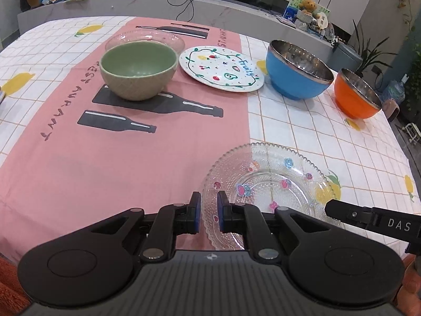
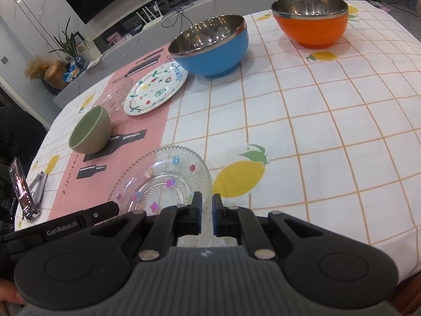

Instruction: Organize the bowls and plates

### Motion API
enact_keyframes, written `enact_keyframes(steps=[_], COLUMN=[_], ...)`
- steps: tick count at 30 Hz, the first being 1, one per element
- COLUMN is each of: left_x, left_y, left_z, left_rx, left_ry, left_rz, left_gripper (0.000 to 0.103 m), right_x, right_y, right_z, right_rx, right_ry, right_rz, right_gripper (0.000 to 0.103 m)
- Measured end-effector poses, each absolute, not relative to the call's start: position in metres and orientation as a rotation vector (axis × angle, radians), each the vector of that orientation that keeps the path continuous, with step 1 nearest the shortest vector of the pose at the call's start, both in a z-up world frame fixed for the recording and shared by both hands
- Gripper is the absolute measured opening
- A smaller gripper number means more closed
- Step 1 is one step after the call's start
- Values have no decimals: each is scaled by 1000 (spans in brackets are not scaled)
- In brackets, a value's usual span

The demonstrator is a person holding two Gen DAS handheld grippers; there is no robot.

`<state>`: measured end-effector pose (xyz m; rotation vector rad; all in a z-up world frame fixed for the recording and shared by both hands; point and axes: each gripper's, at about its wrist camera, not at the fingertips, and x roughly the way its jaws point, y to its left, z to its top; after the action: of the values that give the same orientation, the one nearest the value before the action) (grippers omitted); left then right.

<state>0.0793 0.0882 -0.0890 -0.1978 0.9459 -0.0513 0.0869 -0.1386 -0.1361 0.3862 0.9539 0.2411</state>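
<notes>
Table holds four bowls (green, blue, orange, clear glass), all empty, two plates: painted, glass plate pinched by left gripper and right gripper.

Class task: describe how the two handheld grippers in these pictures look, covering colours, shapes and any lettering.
Both the left gripper and the right gripper are black, with blue pads on their fingers, silver pivot pins, round discs either side and a ribbed grey body. White lettering on their sides reads "DAS" and "GenRobot.AI".
</notes>
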Motion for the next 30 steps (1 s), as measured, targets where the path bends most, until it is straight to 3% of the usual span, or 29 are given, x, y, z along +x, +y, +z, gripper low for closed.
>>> enact_keyframes(steps=[11,16,20,30], left_x=[81,81,79,87], left_y=[84,87,90,84], left_z=[-87,-87,-82,-63], left_rx=[-160,-171,-181,-120], left_ry=[936,933,905,833], left_rz=[-41,-38,-38,-50], left_gripper=[15,17,28,31], right_x=[88,89,88,87], right_y=[-135,-134,-136,-133], right_z=[-140,-141,-137,-111], right_rx=[348,357,352,236], right_ry=[980,996,977,839], right_rz=[250,266,261,241], right_gripper=[8,13,27,36])
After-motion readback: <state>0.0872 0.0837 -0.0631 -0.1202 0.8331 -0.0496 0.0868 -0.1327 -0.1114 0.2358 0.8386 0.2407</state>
